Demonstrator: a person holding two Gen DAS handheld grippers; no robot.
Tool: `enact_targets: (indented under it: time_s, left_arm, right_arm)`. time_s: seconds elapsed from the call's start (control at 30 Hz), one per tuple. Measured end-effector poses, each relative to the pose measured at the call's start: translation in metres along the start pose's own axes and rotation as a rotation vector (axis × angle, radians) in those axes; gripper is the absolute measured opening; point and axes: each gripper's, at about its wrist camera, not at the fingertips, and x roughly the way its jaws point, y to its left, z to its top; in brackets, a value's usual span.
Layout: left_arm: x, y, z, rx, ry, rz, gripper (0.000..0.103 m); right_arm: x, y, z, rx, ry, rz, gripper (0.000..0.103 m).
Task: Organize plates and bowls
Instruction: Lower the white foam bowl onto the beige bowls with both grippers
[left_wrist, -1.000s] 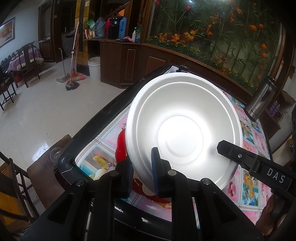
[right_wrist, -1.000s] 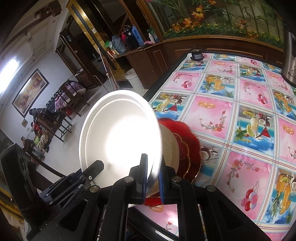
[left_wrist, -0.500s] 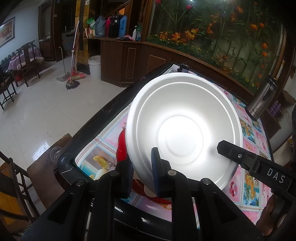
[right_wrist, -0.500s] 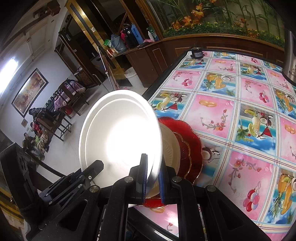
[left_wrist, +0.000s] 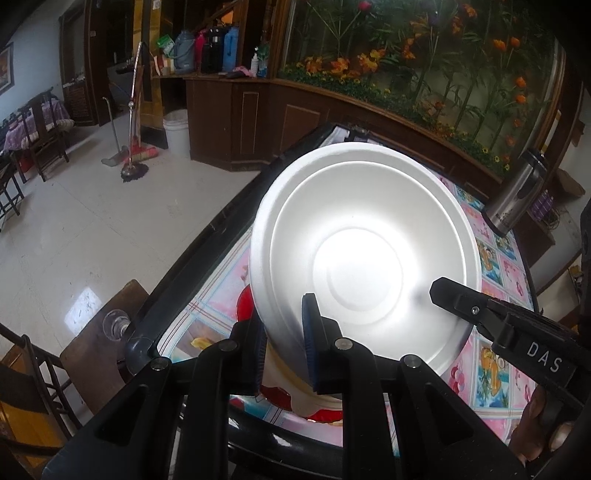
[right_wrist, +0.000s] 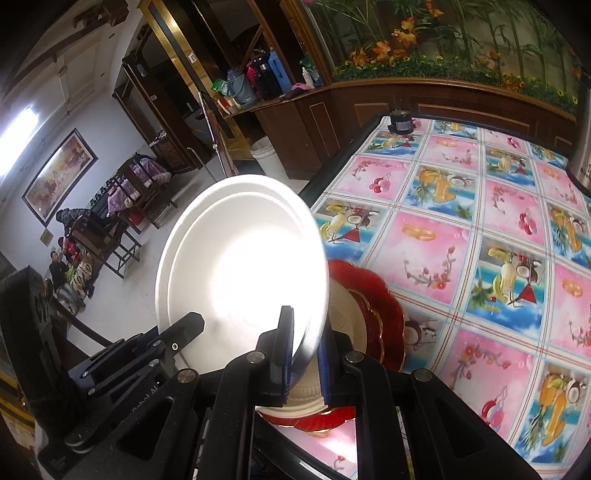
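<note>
Gripping white bowl (left_wrist: 364, 258) rim, both tongs (left_wrist: 284, 350) (right_wrist: 304, 354), "DAS" label (left_wrist: 543, 356) on right.

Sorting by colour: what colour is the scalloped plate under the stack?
Red scalloped plate, clearest in the right wrist view.

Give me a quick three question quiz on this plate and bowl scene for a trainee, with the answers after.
1. True or false: both the left gripper and the right gripper have their jaws clamped on the rim of the white foam bowl.
2. Multiple choice: under the tilted bowl lies A) a glass jug, B) a cream plate on a scalloped red plate, C) a folded towel.
3. What stands at the far right edge of the fruit-patterned tablecloth in the left wrist view?

Key: 1 true. 2 B. 3 a steel thermos flask.
</note>
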Motion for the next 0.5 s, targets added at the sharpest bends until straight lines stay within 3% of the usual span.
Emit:
enact_targets:
  time_s: [0.27,0.5]
  left_arm:
    - [0.019,0.000,-0.019,0.034,0.079,0.015,0.016]
    - [0.023,-0.009,-0.021,0.051,0.100,0.005,0.017]
  right_arm:
    - [0.026,-0.007,-0.022,0.010,0.084,0.012,0.012]
    - [0.027,-0.016,-0.028,0.023,0.103,-0.006,0.012]
